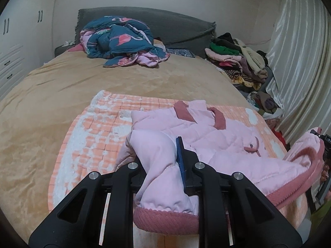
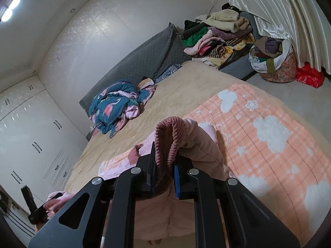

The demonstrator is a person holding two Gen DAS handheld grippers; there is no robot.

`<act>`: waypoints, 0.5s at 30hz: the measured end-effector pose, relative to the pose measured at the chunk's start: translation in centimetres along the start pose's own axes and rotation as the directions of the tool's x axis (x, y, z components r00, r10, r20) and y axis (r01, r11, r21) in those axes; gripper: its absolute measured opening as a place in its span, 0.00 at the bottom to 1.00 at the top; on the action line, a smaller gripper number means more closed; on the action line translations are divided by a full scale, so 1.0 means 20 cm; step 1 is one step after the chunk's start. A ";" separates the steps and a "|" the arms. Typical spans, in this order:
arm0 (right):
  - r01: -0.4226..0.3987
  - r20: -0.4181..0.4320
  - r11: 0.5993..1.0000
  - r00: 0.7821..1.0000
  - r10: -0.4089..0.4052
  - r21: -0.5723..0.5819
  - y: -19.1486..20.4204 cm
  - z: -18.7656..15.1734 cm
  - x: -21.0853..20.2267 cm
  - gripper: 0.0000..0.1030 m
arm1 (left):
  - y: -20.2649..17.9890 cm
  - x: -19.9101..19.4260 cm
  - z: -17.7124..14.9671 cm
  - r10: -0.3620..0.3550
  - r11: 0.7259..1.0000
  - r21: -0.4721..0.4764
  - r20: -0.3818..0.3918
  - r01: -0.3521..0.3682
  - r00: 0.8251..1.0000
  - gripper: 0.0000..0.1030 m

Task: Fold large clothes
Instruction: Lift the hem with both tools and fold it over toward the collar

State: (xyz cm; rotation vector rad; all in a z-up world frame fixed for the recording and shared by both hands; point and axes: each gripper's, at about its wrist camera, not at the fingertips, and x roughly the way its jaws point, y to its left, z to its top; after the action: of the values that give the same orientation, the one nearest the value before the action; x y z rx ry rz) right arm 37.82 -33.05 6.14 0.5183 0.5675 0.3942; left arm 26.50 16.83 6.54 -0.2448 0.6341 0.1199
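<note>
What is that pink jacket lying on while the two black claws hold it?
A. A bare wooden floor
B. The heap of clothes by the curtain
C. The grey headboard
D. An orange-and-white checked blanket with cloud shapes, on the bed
D: the pink jacket lies spread on the orange-and-white checked blanket, which covers part of the tan bed; its hem is pinched by the left gripper and right gripper.

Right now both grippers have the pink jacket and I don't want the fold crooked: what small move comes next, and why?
Probably carry both held hem corners forward toward the collar. The left gripper and right gripper are each shut on the pink jacket, its ribbed hem lifted while its upper part lies flat on the checked blanket.
</note>
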 end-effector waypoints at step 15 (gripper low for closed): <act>-0.113 0.005 0.982 0.994 0.114 0.150 -0.12 0.12 0.24 0.62 | 0.05 0.27 0.04 0.058 0.998 0.016 -0.041 -0.058 0.997 0.11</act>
State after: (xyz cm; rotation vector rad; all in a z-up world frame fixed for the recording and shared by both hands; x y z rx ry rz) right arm 43.50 -33.44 4.62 0.6967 0.5752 0.4629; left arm 31.07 18.12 3.85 -0.2152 0.6831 0.1663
